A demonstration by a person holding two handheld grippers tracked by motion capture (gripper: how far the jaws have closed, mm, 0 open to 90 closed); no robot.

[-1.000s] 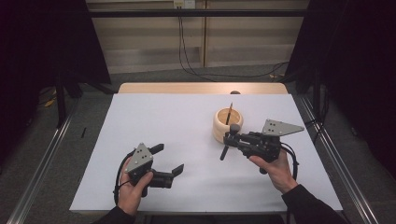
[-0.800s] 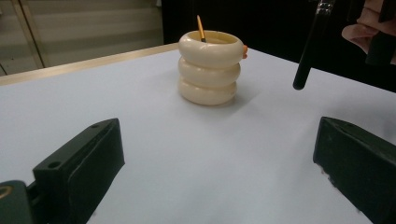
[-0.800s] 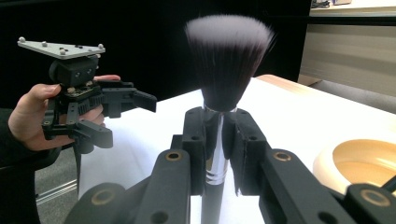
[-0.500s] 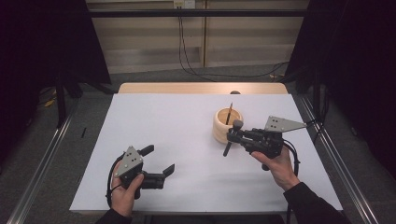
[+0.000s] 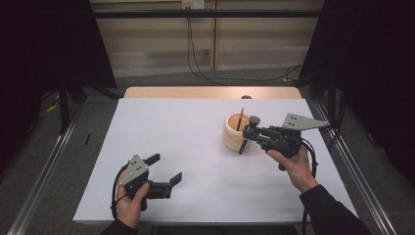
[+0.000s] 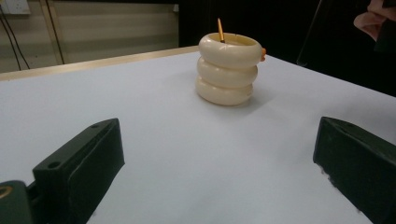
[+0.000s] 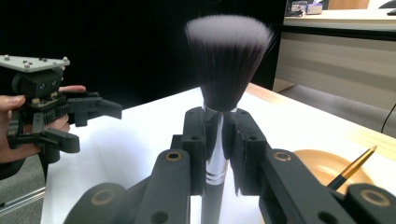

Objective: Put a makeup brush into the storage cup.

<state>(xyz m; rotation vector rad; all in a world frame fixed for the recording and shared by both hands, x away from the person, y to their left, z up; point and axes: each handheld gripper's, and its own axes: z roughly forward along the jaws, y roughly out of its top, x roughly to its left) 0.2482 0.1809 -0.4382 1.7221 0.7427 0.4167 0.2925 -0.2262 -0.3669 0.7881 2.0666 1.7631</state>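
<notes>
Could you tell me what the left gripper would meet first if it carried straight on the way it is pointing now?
Probably the cream ringed holder: in the left gripper view it stands just right of centre between the open jaws of the left gripper, with bare white table before it. Depth is unclear, so it might pass just beside it.

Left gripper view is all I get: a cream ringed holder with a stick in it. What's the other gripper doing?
Observer: The right gripper is shut on a makeup brush, bristles up.
Operator: Where is it relative to the holder?
Observer: In the high view the brush hangs just beside the ringed holder, not inside it.
Operator: And that stick?
Observer: It is a thin pencil-like stick, gold with a dark tip, leaning in the holder.
</notes>
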